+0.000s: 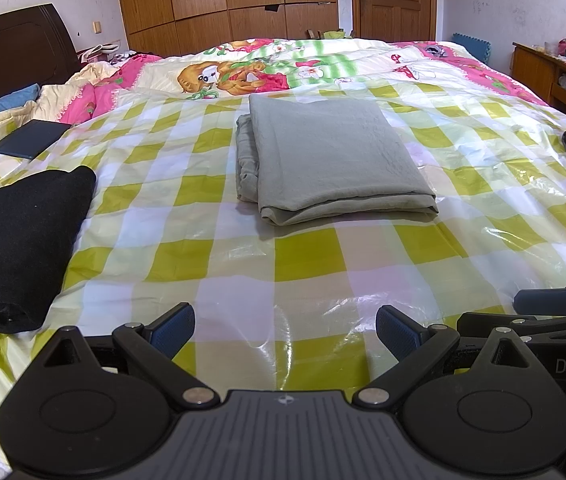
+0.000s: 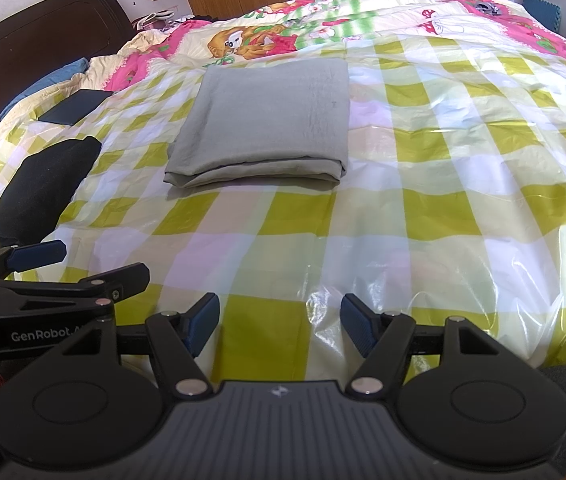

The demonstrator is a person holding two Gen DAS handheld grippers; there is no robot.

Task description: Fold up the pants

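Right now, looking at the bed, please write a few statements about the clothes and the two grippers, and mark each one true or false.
1. The grey-green pants lie folded on the checkered plastic sheet. True.
2. The left gripper holds the pants. False: its jaws are open and empty, well short of them.
3. A black folded garment lies left of the pants. True.
4. The right gripper is shut. False: it is open, with nothing between the pads.
5. The dark flat book-like item rests on the pants. False: it lies apart, far left.

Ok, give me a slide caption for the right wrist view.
Open right gripper hovers above checked plastic sheet, facing folded grey-green pants.
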